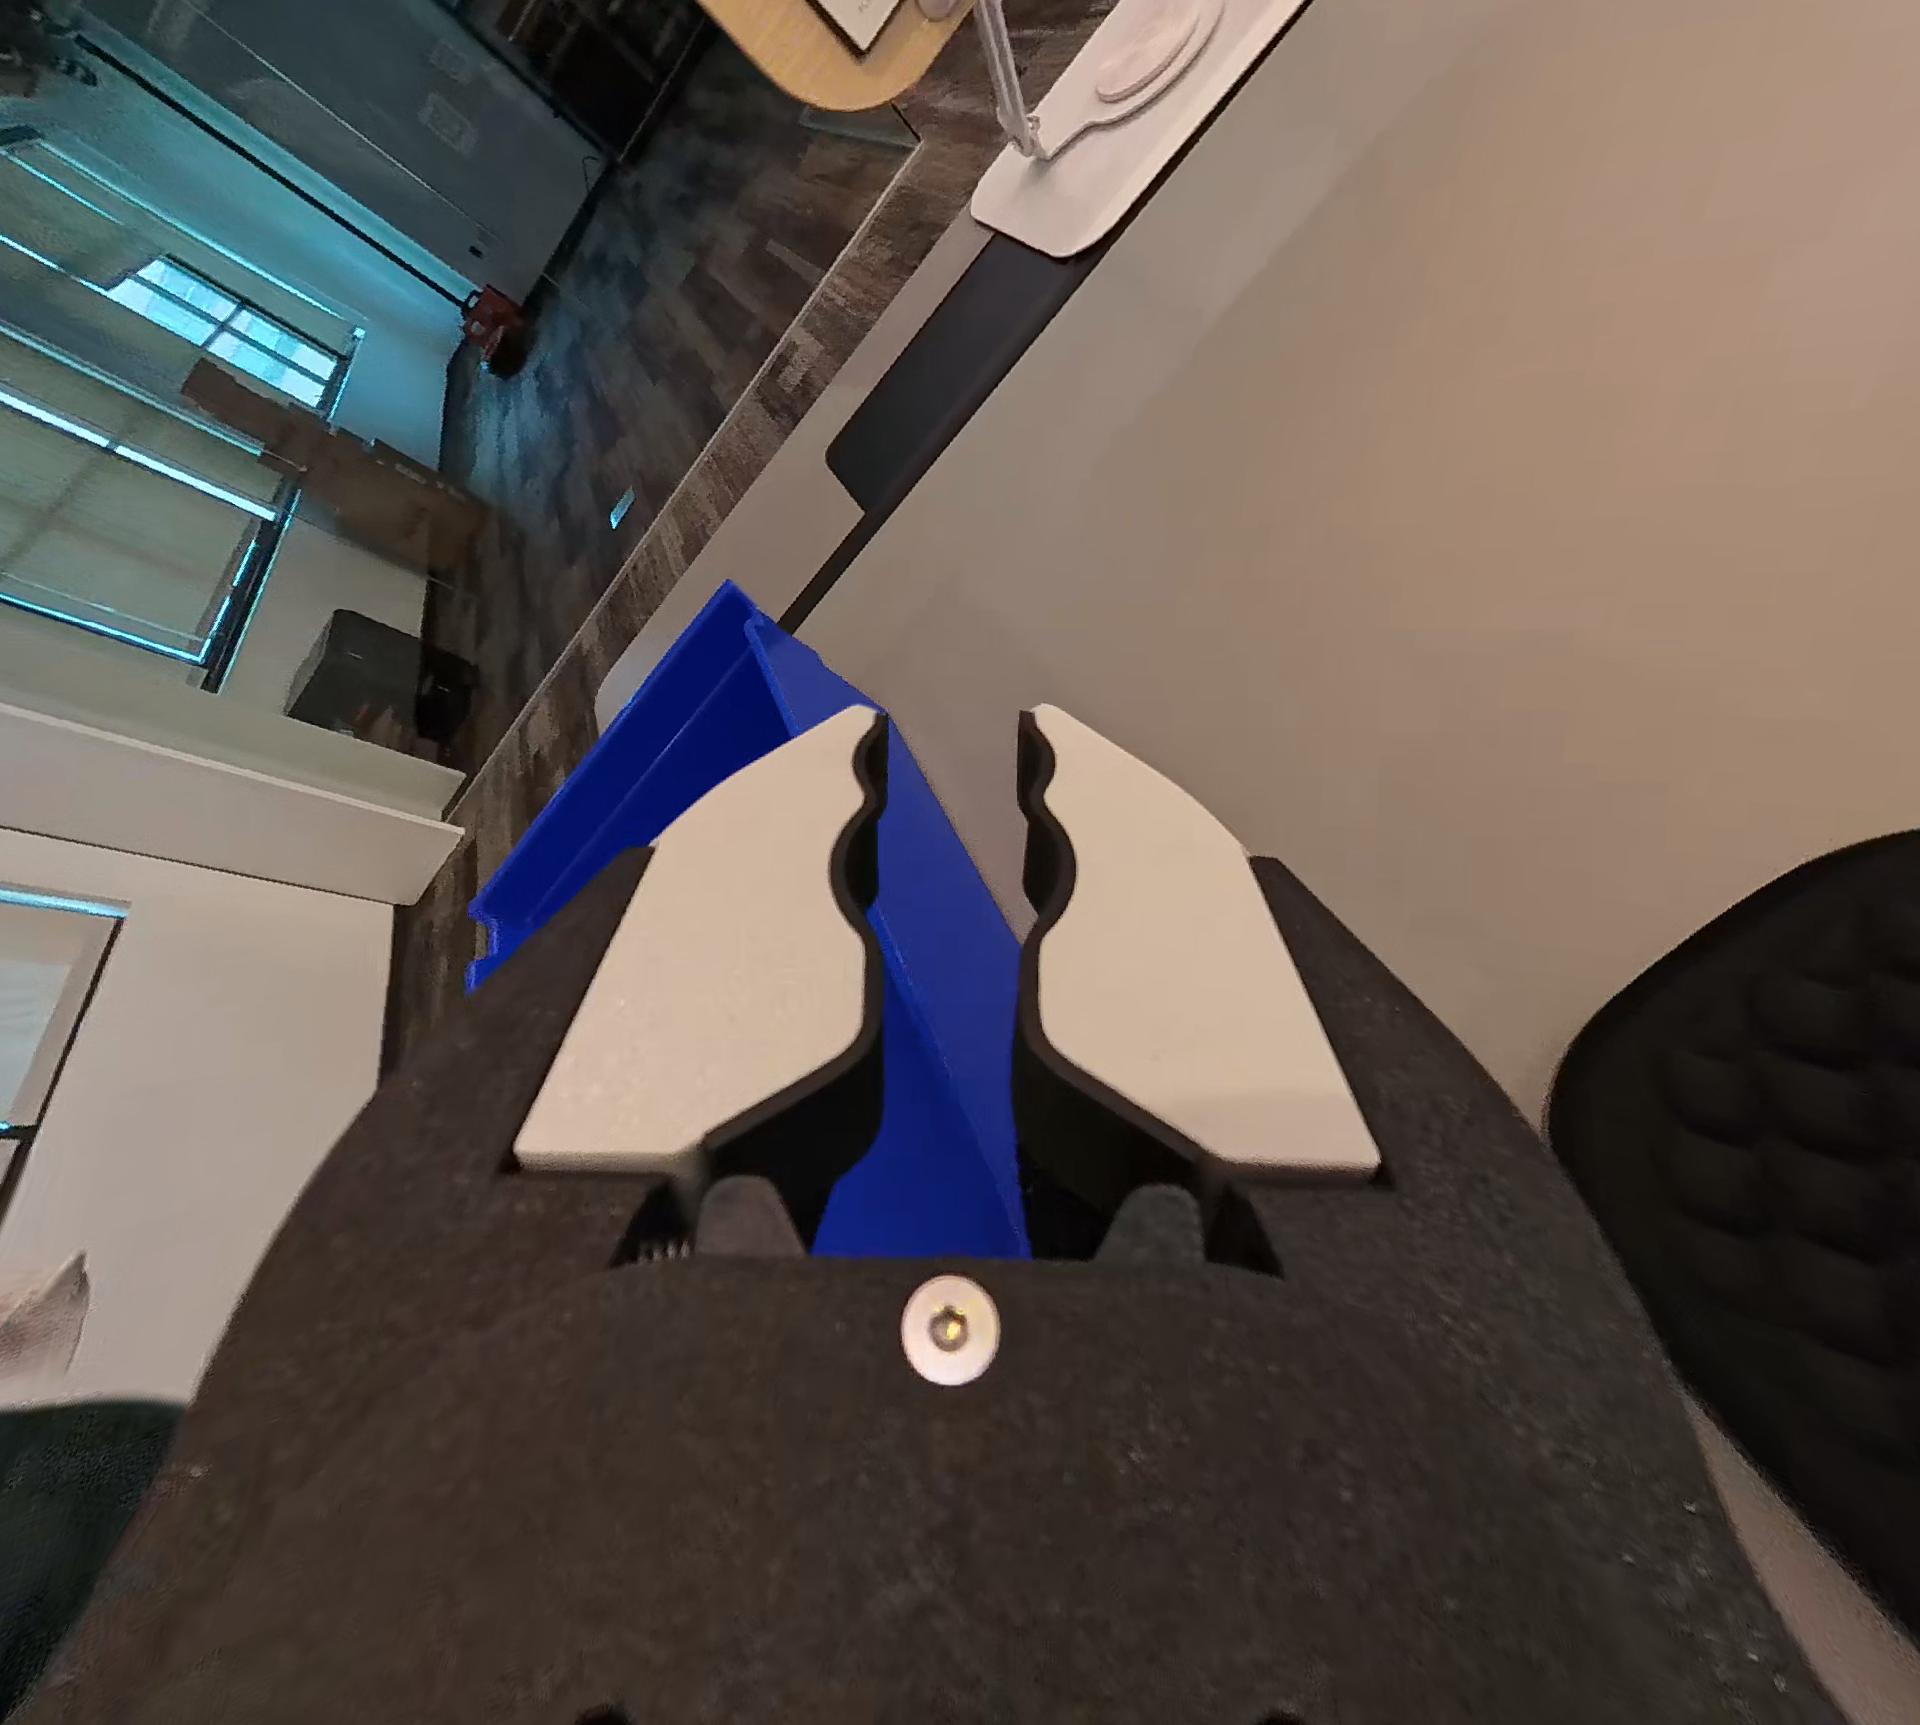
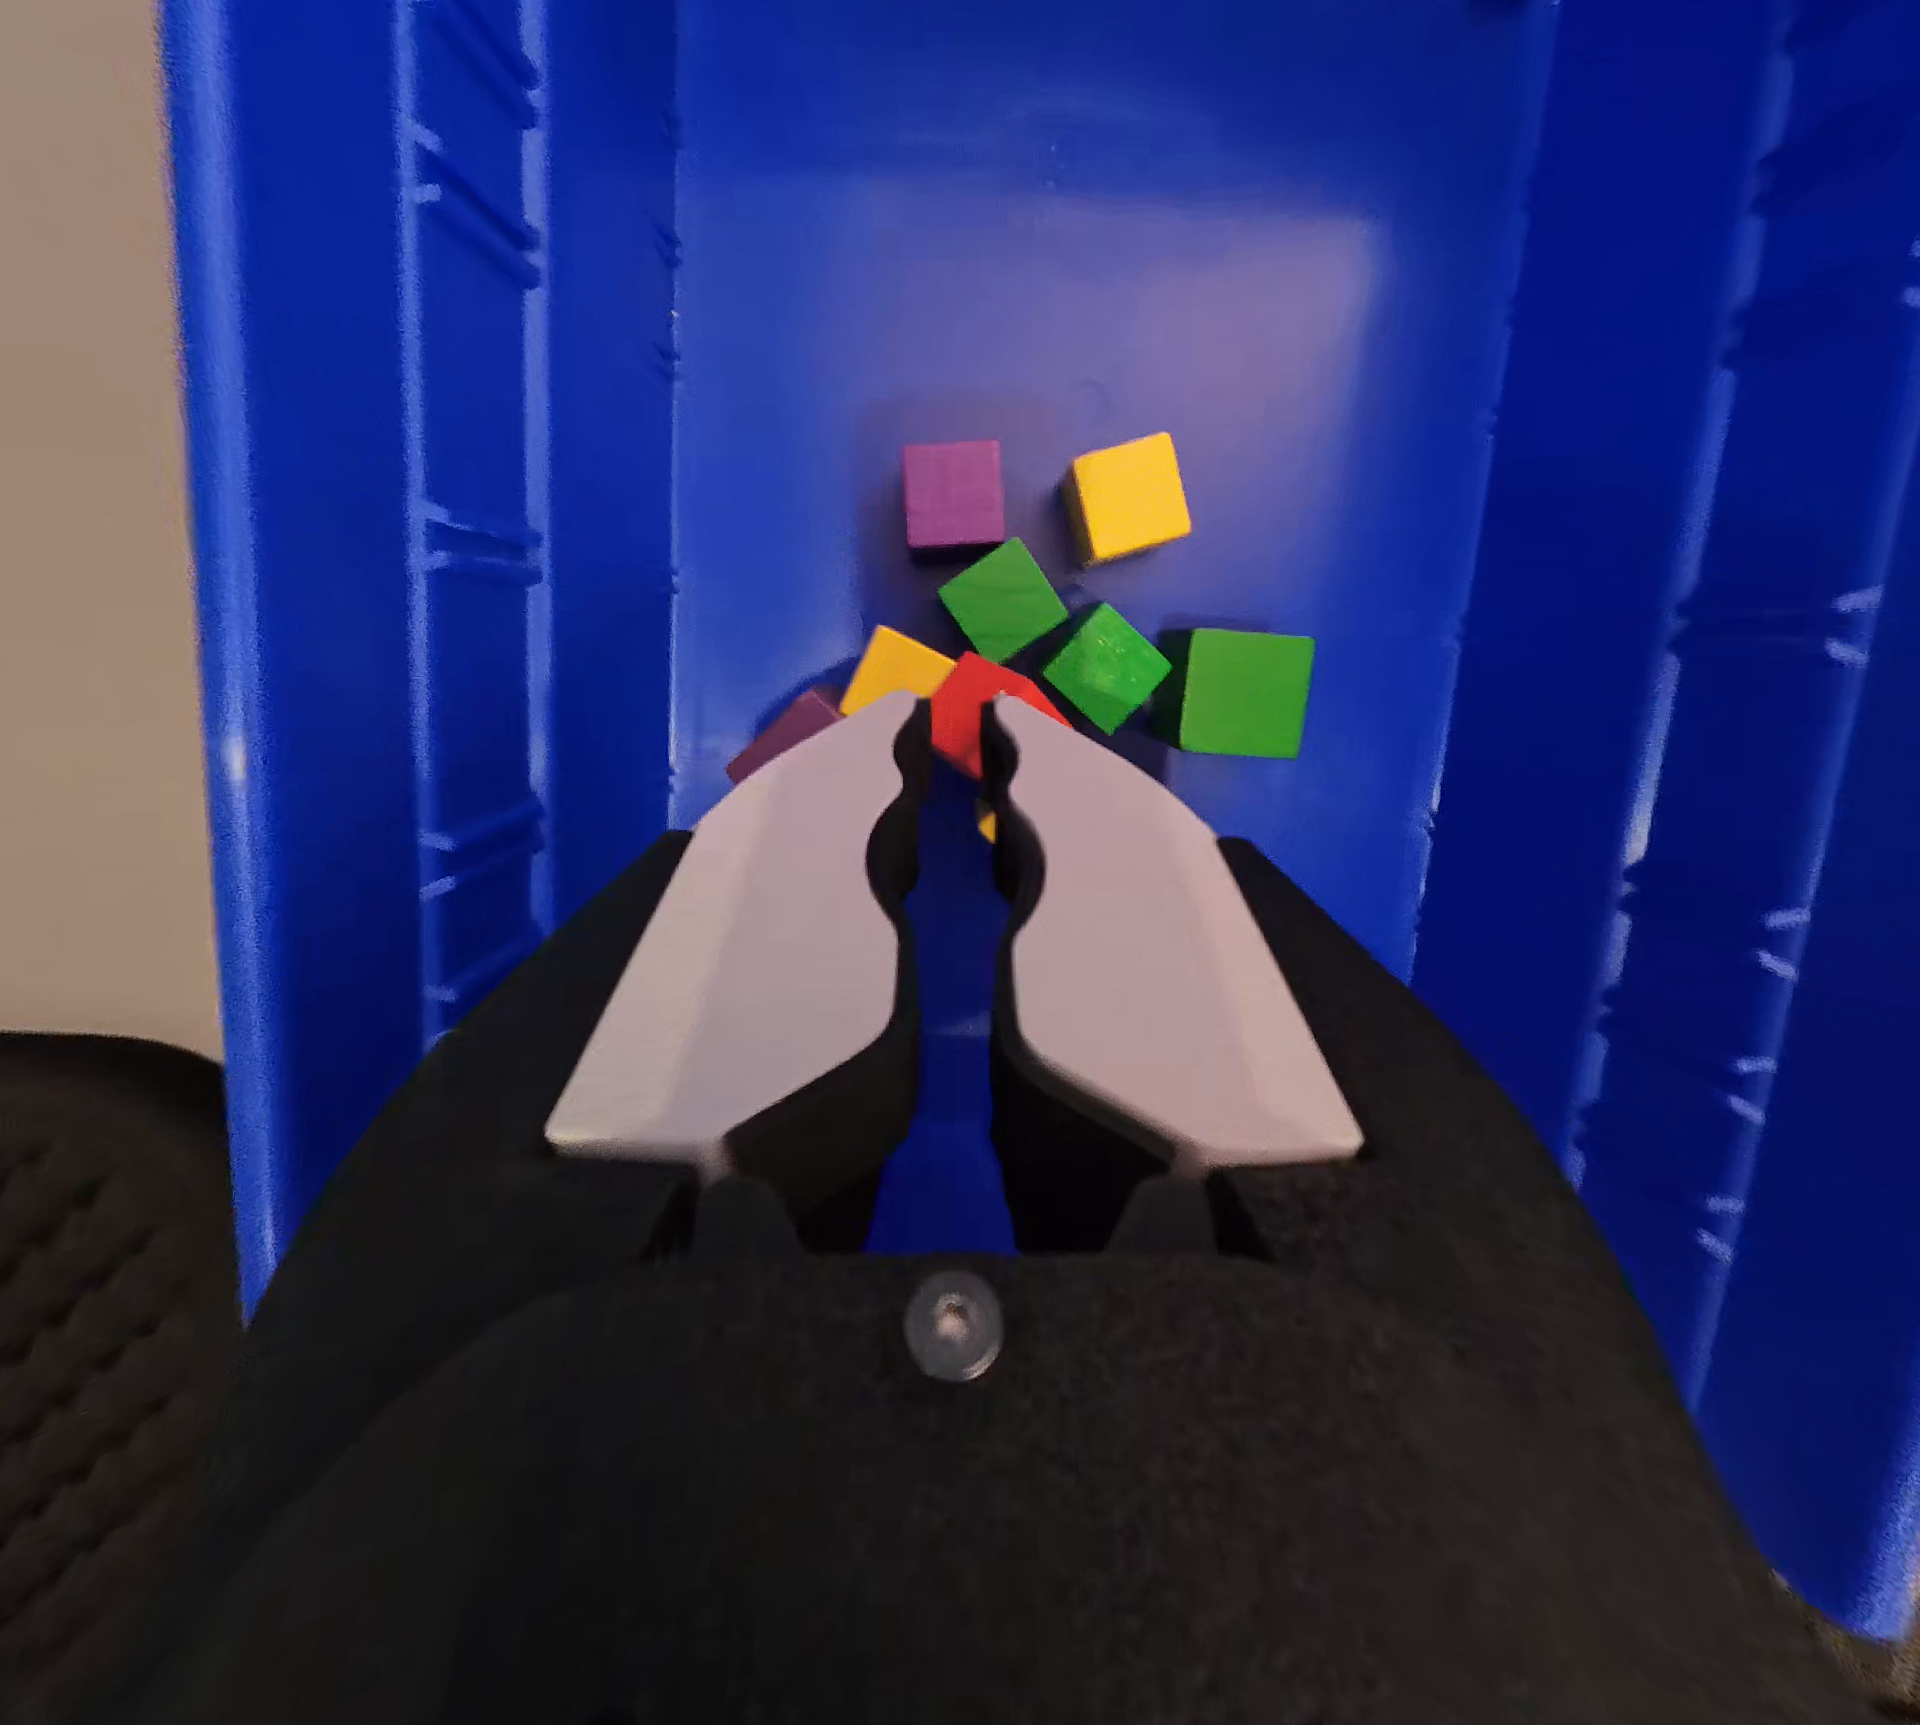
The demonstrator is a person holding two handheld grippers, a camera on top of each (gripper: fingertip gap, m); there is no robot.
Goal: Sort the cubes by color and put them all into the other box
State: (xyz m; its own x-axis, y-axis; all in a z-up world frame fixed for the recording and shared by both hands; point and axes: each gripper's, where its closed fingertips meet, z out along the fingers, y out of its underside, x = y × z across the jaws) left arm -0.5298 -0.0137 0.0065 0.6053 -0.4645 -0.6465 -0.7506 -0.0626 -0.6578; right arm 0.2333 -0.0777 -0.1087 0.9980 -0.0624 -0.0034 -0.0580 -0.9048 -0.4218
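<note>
Bench (image 1: pixel 1507 428): pale, plain surface, seen tilted in the left wrist view. A white flat stand base (image 1: pixel 1174 54) sits near its far edge, and a black textured pad (image 1: pixel 1766 1156) lies at the near right.

Blue box (image 2: pixel 1091 221): large plastic bin with ribbed walls, filling the right wrist view. Seen from above, its floor is bare at the far end. A blue box (image 1: pixel 727 740) also shows in the left wrist view, edge-on, at the bench edge; I cannot tell whether it is the same one.

Left tongs (image 1: pixel 953 725): released, a clear gap between the two pale fingers. Nothing is held. They hang above the blue wall, which shows through the gap.

Right tongs (image 2: pixel 954 707): lowered into the box, narrowed around a red cube (image 2: pixel 961 719). The tips sit on either side of it and appear to pinch it.

Cubes, all clustered on the box floor near the tips:
- three green: a large-looking one (image 2: pixel 1242 693) at right, one (image 2: pixel 1107 665) beside it, one (image 2: pixel 1003 598) further back
- yellow cube (image 2: pixel 1130 496) at the back right
- purple cube (image 2: pixel 952 493) at the back left
- second yellow cube (image 2: pixel 896 667) just left of the red one
- second purple cube (image 2: pixel 790 730), partly hidden by the left finger

A sliver of yellow (image 2: pixel 985 823) shows between the fingers; too little to identify.
</note>
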